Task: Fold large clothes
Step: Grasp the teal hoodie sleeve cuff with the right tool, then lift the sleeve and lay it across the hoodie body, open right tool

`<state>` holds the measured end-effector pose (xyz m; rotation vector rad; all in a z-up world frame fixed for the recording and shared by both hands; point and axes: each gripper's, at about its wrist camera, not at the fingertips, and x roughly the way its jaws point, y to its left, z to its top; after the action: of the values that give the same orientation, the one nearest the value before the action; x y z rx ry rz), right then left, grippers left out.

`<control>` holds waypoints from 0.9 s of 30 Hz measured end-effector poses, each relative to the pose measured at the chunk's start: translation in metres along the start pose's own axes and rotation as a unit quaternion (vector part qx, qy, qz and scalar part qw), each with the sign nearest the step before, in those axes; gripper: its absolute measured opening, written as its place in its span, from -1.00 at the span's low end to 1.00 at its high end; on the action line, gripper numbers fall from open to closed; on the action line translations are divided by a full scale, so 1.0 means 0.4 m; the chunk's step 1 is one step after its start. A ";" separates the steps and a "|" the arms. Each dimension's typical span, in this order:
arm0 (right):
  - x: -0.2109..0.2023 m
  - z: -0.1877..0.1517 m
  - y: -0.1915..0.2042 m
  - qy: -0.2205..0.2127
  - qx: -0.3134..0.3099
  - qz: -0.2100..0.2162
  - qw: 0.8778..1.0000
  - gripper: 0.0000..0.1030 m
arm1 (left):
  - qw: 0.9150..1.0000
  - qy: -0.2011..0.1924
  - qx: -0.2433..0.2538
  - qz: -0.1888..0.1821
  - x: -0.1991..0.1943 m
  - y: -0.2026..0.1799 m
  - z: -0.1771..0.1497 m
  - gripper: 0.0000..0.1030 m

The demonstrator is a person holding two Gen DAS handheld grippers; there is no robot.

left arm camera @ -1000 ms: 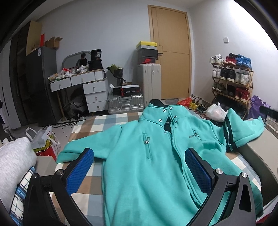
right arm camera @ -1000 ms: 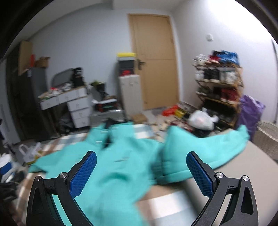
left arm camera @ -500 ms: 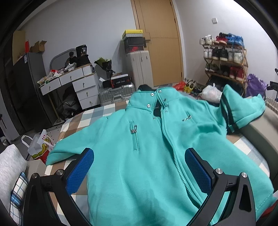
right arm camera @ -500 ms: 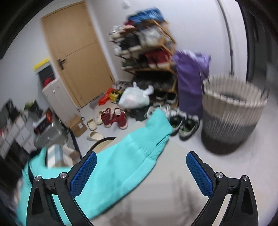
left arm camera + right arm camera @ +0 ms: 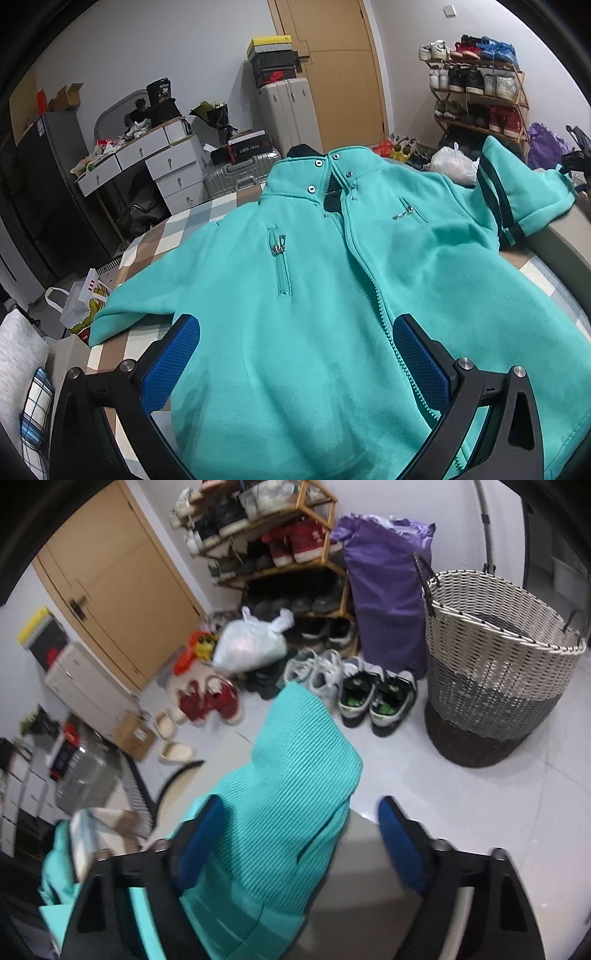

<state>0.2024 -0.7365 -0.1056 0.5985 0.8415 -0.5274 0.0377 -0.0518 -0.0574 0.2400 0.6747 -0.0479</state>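
Observation:
A teal zip-up jacket lies face up and spread out on a bed with a checkered sheet. Its collar points away from me. My left gripper hangs open just above the jacket's lower front, with a blue pad on each side of the zip area and nothing pinched. At the bed's edge, the jacket's ribbed sleeve cuff lies between the jaws of my right gripper. Those jaws are closing. The left pad is close to the cuff, and the right pad stands apart from it.
Beyond the bed's edge stand a woven laundry basket, a purple bag, a shoe rack and loose shoes on the floor. Drawers, suitcases and a paper bag stand at the left and far side.
The right gripper swung fast to the right and down, from over the jacket's body to the sleeve cuff at the bed's edge, and its jaws narrowed. The left gripper sank slightly toward the jacket.

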 end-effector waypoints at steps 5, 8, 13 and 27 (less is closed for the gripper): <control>-0.009 0.008 -0.002 -0.020 -0.008 -0.001 1.000 -0.60 | 1.000 0.002 0.005 -0.001 -0.004 -0.009 0.001 0.98; -0.039 0.005 0.007 -0.038 -0.030 0.003 0.999 -0.71 | 1.000 -0.001 0.004 -0.003 -0.009 -0.008 0.006 0.98; -0.136 0.008 0.003 -0.101 -0.029 0.011 0.994 -0.72 | 1.000 -0.014 -0.001 -0.002 -0.017 -0.002 0.012 0.98; -0.395 -0.017 0.021 -0.204 0.014 -0.050 0.977 -0.73 | 0.998 -0.045 -0.049 -0.008 -0.050 0.055 0.023 0.98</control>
<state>0.1157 -0.6955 0.0205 0.4523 0.4752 -0.7262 0.0305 -0.0334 -0.0337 0.1373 0.5870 -0.0415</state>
